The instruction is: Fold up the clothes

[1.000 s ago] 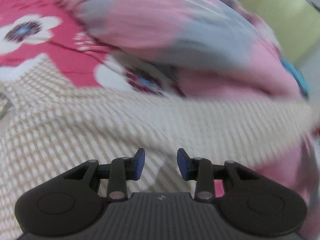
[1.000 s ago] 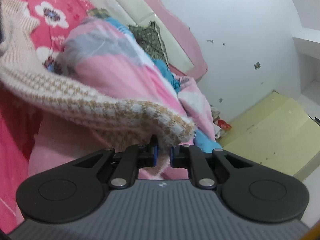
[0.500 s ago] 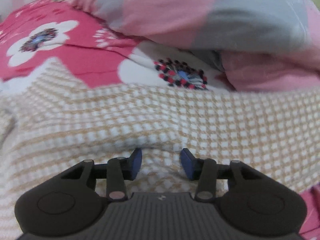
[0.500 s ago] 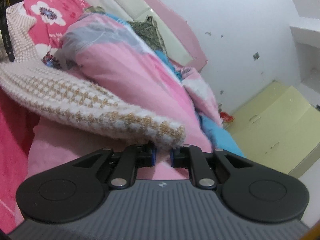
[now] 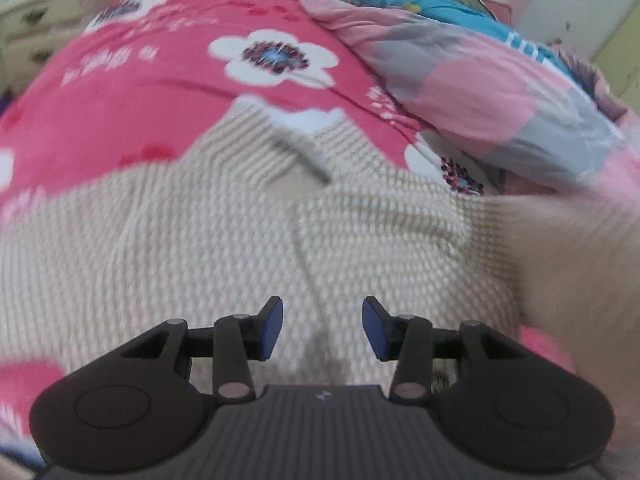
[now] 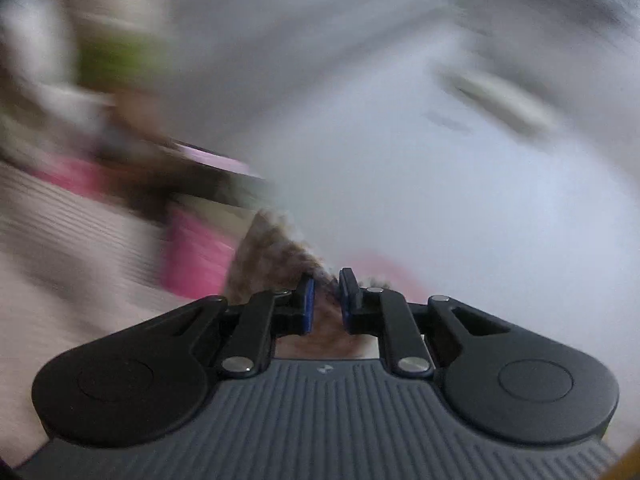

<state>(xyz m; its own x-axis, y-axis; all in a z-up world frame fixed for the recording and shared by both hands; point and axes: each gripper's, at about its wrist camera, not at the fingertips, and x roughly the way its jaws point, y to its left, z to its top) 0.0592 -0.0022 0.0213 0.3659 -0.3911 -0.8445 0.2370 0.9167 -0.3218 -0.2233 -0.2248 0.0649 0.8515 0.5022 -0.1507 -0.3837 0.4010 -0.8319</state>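
Sweater spread on the bed, one edge in your right tool

Your left tool (image 5: 322, 328) hangs spread and empty over the cream knit sweater (image 5: 224, 240), which lies on the pink floral bed cover (image 5: 132, 92). Your right tool (image 6: 325, 300) is easing apart with a fuzzy knit edge (image 6: 276, 248) between its pads. Judged soft, light, stretchy: take hems or cuffs, not loose middle.

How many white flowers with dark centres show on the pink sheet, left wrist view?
2: one flower above the knit sweater, one partly hidden flower under the patchwork quilt. Blurred white patches may be more.
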